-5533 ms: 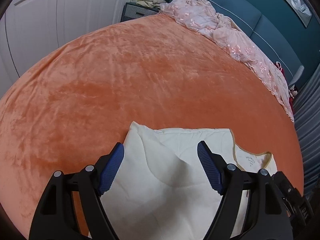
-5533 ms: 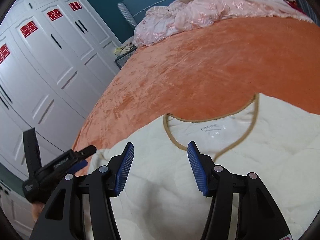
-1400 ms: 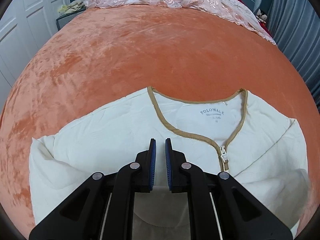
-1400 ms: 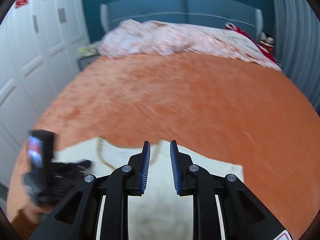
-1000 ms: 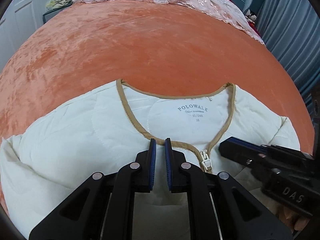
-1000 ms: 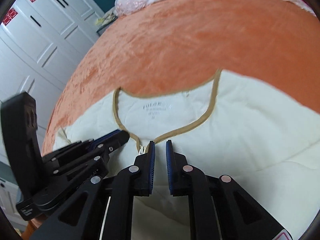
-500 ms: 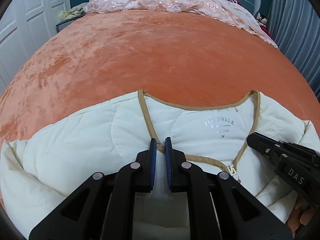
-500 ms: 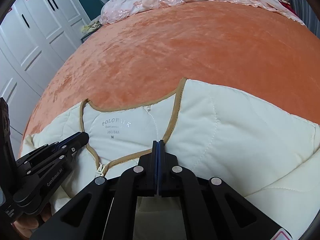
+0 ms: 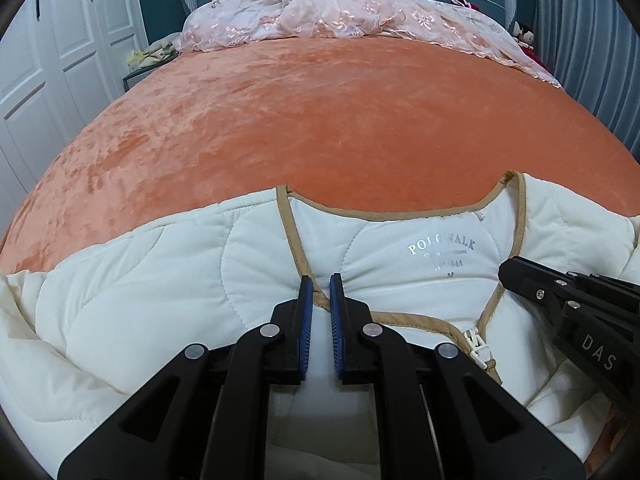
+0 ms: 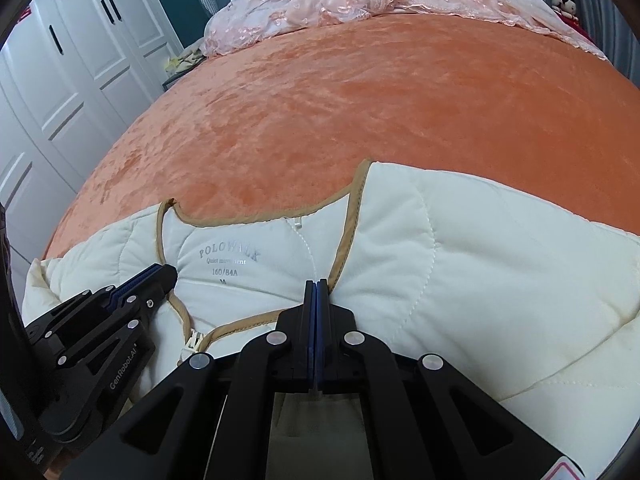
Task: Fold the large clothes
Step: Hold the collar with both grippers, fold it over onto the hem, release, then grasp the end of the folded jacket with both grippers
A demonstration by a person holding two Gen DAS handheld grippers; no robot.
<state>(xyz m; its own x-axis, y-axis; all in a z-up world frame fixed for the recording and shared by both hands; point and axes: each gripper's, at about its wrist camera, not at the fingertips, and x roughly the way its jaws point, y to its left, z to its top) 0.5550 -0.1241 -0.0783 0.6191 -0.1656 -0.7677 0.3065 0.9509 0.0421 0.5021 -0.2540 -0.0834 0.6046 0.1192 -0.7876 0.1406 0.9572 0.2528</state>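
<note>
Two grippers bite the tan neckline trim of a cream quilted jacket (image 9: 132, 304) spread on the orange bed (image 9: 320, 120) at its near edge. The left gripper (image 9: 318, 285) pinches the trim at the collar's seven o'clock; the right gripper (image 10: 316, 285) is clamped flat on the trim at five o'clock. A pink lace cover (image 9: 344, 16) lies at twelve o'clock.

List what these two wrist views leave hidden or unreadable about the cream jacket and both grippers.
- Cream jacket: hem and sleeves cut off by frame edges and gripper bodies, both views.
- Left gripper: whether its pads pinch the tan collar trim is unclear.
- Right gripper: fabric between its pads hidden.
- Label's small print: blurred.
</note>
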